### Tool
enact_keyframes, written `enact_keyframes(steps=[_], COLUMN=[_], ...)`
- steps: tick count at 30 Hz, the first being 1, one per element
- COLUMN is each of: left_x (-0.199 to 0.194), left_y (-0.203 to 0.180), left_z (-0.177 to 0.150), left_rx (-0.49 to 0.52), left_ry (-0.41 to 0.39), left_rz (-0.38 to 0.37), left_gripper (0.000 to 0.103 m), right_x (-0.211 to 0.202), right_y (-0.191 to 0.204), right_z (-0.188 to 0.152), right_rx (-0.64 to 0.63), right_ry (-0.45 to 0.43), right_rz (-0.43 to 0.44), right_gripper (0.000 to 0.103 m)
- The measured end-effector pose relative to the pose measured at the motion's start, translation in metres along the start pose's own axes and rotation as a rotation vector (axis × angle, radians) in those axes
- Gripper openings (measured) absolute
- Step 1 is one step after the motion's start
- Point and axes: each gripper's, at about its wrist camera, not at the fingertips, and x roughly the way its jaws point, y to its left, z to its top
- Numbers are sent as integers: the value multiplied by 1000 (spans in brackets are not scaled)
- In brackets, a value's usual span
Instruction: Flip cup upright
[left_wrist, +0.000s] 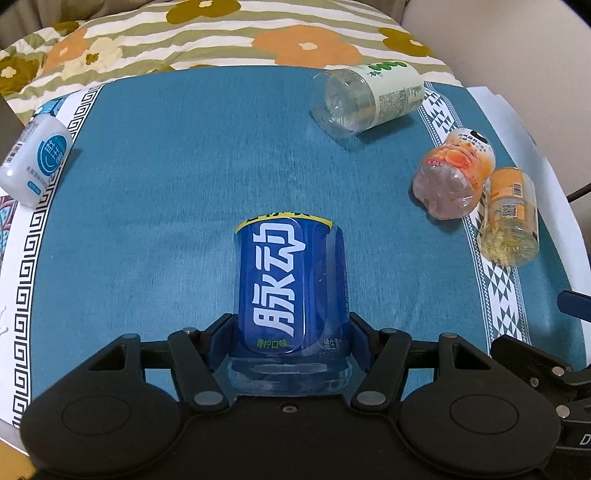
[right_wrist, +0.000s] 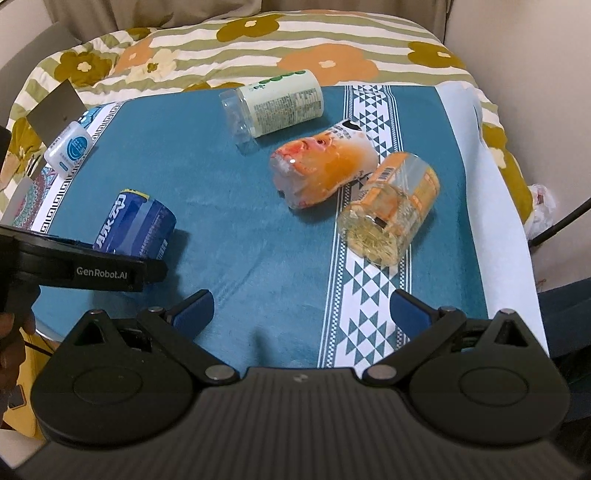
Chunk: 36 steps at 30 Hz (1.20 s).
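A blue cup (left_wrist: 290, 295) with white characters lies on its side on the teal cloth (left_wrist: 184, 184). My left gripper (left_wrist: 290, 347) is shut on its clear base end, one finger on each side. In the right wrist view the same blue cup (right_wrist: 136, 229) lies at the left, partly behind the left gripper's body. My right gripper (right_wrist: 301, 310) is open and empty, low over the cloth (right_wrist: 240, 240) near its front edge.
Several other cups lie on their sides: a pale green one (left_wrist: 369, 99) at the back, an orange-pink one (left_wrist: 454, 173) and a yellow one (left_wrist: 511, 218) at the right, a white one (left_wrist: 35, 162) at the left. Floral bedding (left_wrist: 221, 33) lies behind.
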Motion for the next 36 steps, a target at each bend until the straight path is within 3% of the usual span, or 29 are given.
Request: enact_keyframes(steps=[3,6,23,31,36], left_x=[0,-2,-22,-58,-82], left_y=[-2,-4,-13,1,22], left_z=[0,0,-6,-14,-24], left_rx=[9,15,56,31,3], left_ry=[-3,-12,-49,-98,-136], left_rz=[10,22,39,40,35], left_gripper=[71,88,92,92,101], right_x=[1,1,-2,-22,-33], right_y=[-3,-5,-1,8,19], right_z=[-1,-1,0,10,28], right_rx=[2,4,1,-33,-67], right_ry=[4,4,-5,-45,-50], right_rz=[2,5,17,0,35], right_gripper=[103,103,103,103,103])
